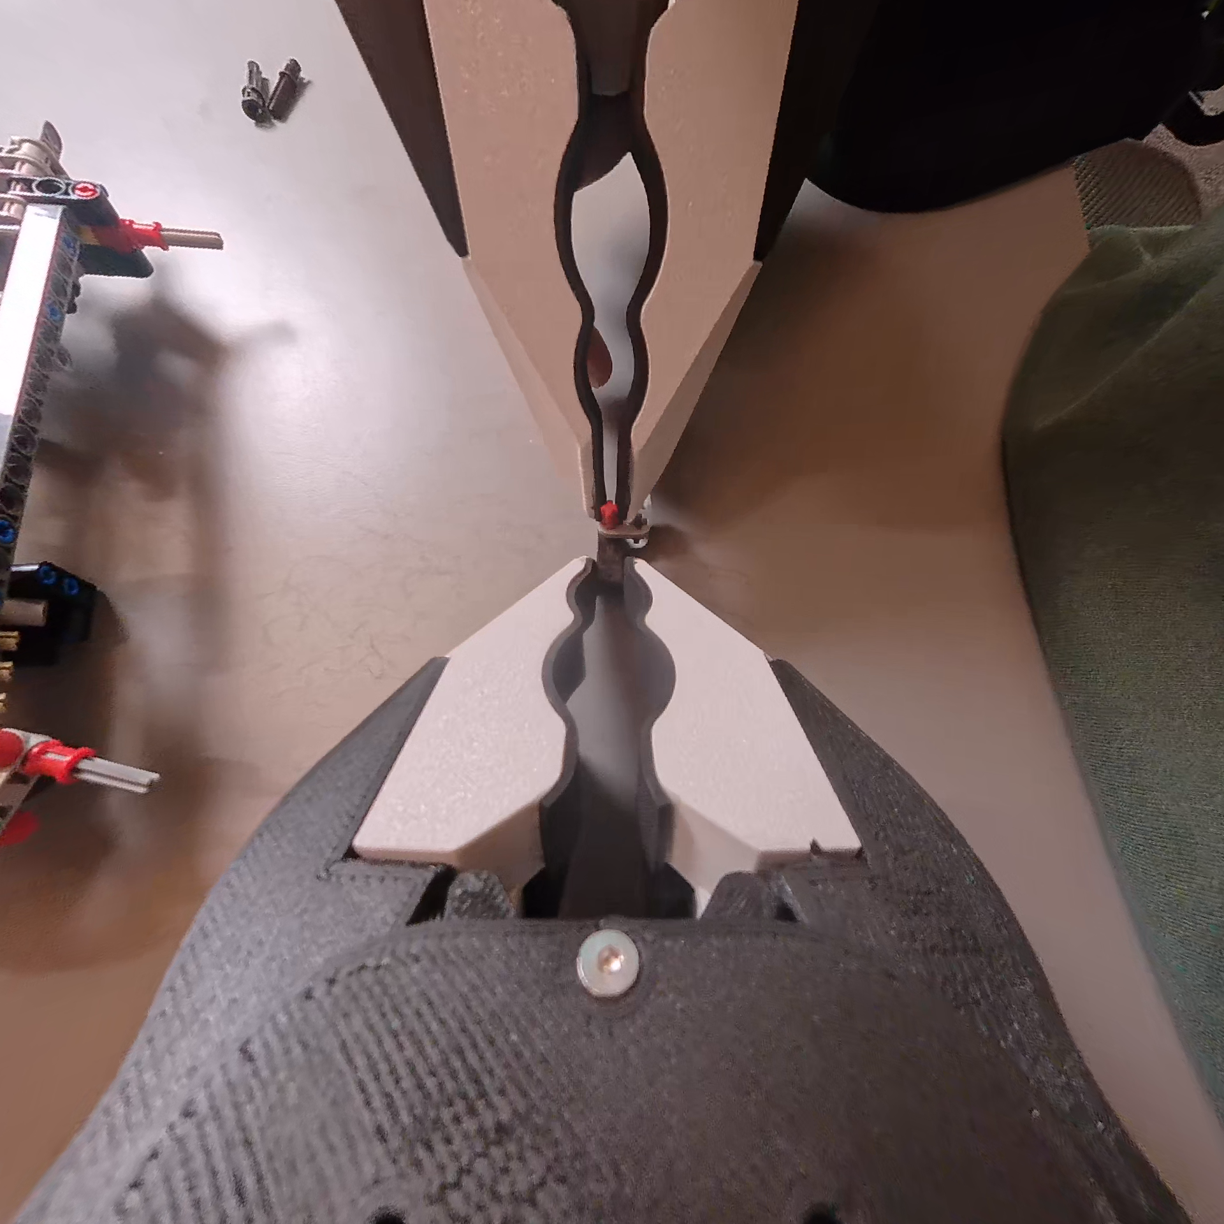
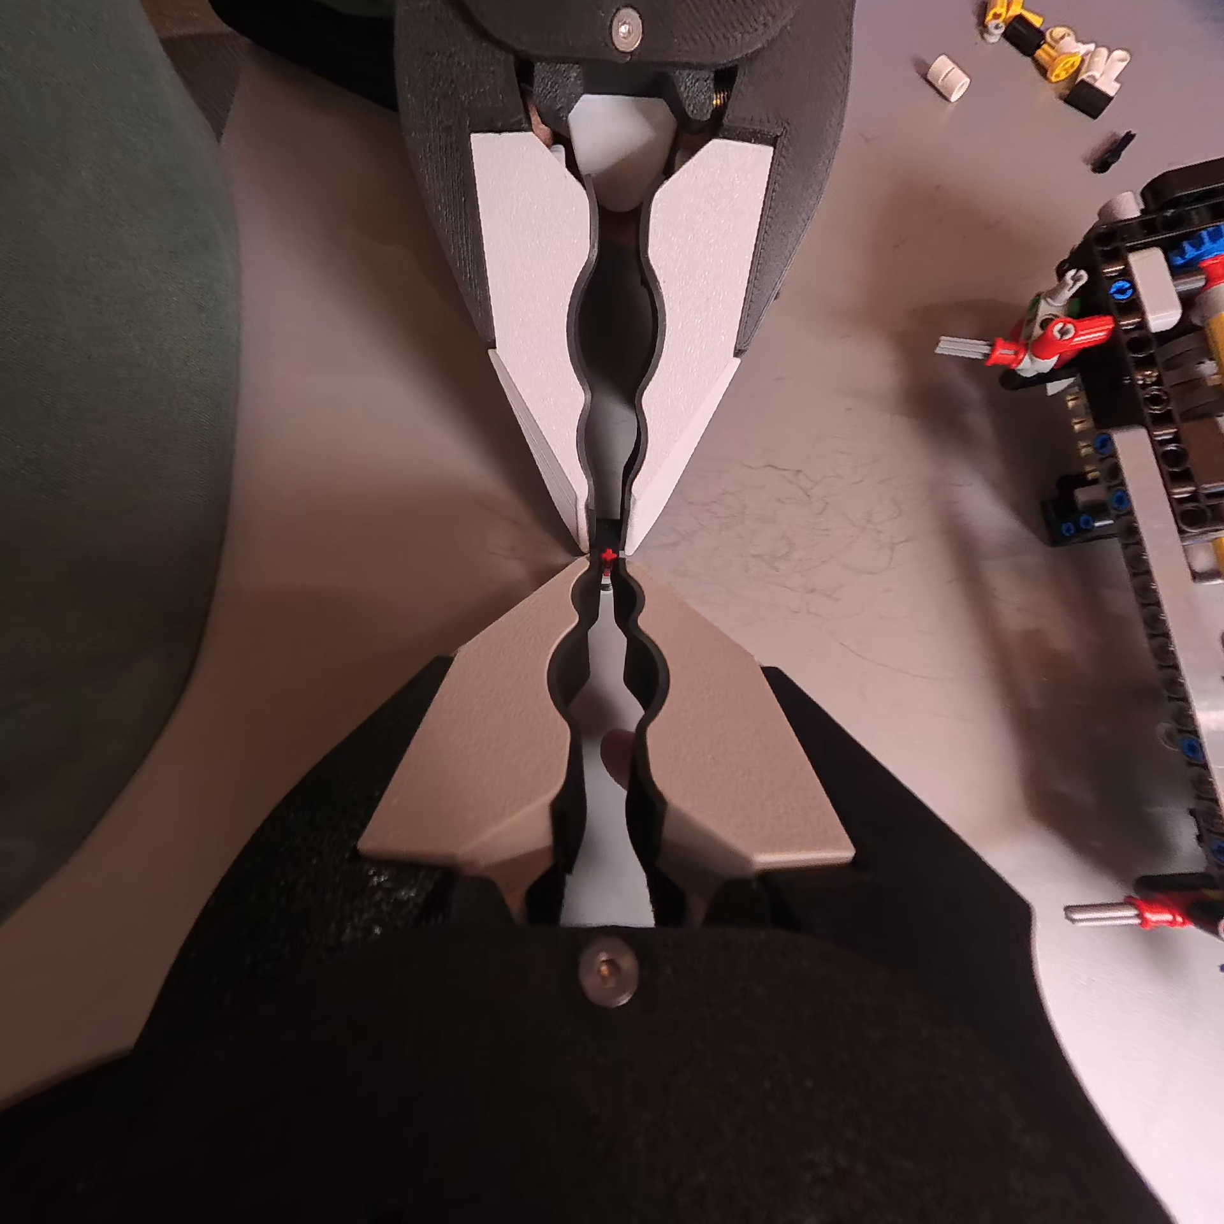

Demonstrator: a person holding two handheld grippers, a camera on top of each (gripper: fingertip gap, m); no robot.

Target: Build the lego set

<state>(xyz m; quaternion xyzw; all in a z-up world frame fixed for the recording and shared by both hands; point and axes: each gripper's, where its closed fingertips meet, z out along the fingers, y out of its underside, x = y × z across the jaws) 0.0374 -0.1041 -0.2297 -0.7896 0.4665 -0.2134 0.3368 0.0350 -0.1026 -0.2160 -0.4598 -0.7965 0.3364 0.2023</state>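
The left gripper [image 1: 612, 563] had its fingers drawn in to a narrow slit, and a small dark piece [image 1: 611, 555] sat pinched at the tips. Just beyond those tips lay a small grey connector [image 1: 622, 528], and touching it from the far side was a red pin [image 1: 608, 510] clamped in the tips of the right gripper [image 1: 612, 507], which pointed straight back at the left one (tip to tip, nearly touching). In the right wrist view the same meeting showed from the other side: the right gripper [image 2: 608, 575] was closed down on the red pin [image 2: 607, 555], with the left gripper [image 2: 608, 533] just past it. How the tiny parts joined was too small to make out.

Well off to the left of the left fingers, the partly built lego model [image 1: 40, 424] lay on the pale table [image 1: 371, 463], cut off by the frame edge. Farther off, two dark pins [image 1: 271, 89] lay loose.
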